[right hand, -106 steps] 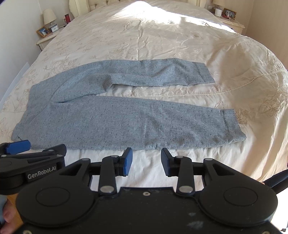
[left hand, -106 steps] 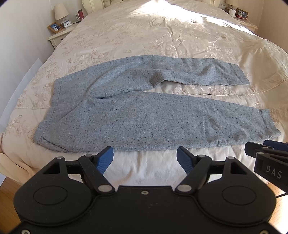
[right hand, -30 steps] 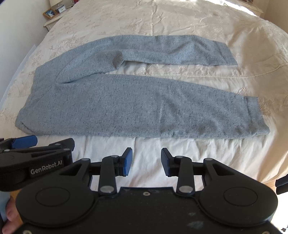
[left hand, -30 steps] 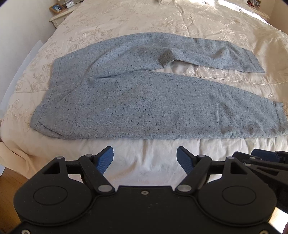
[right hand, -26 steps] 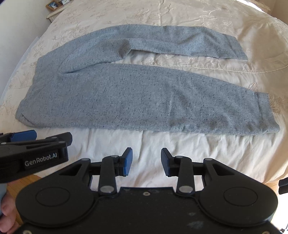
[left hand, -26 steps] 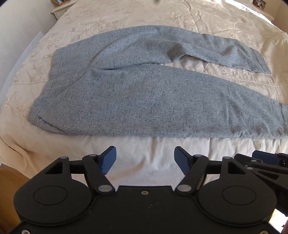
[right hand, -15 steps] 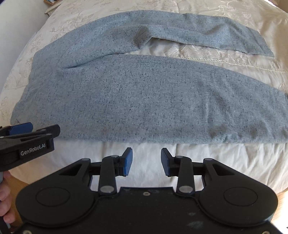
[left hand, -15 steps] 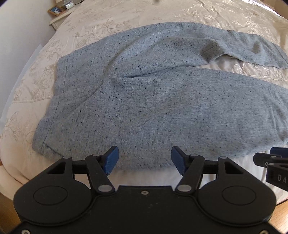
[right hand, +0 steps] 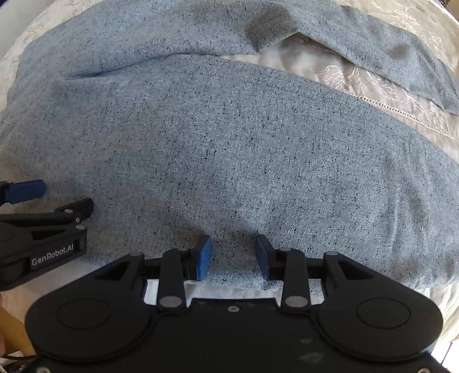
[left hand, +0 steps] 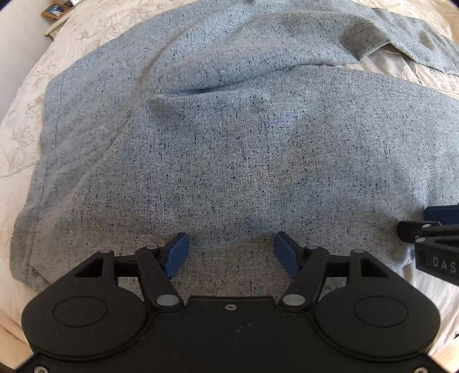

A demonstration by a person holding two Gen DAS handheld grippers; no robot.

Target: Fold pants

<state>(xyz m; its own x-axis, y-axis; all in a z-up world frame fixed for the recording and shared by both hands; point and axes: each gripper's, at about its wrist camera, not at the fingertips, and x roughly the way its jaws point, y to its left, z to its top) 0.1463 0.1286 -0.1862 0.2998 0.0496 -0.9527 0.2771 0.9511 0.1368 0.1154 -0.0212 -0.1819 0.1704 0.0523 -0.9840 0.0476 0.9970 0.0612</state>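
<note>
While both grippers sit low over the near hem side of the fabric, the grey-blue speckled pants (left hand: 243, 149) lie spread flat on the cream embroidered bedspread (left hand: 25, 94), waistband to the left, legs running off to the right. Left gripper (left hand: 231, 255): blue pads wide apart, nothing between them, tips over the near leg close to its lower edge. Right gripper (right hand: 233, 256): pads apart but with a narrower gap, straddling the near edge of the same leg, cloth visible between and beneath the pads; cannot tell whether they touch it. Far leg (right hand: 358, 37) angles away from the near leg, a wedge of bedspread showing between the two. Shallow crease runs across the seat area where the legs meet. Each wrist view catches the other gripper at its side margin, just beside the pants' near edge. Framed photo (left hand: 56, 8) at the top left corner, beyond the bed.
</note>
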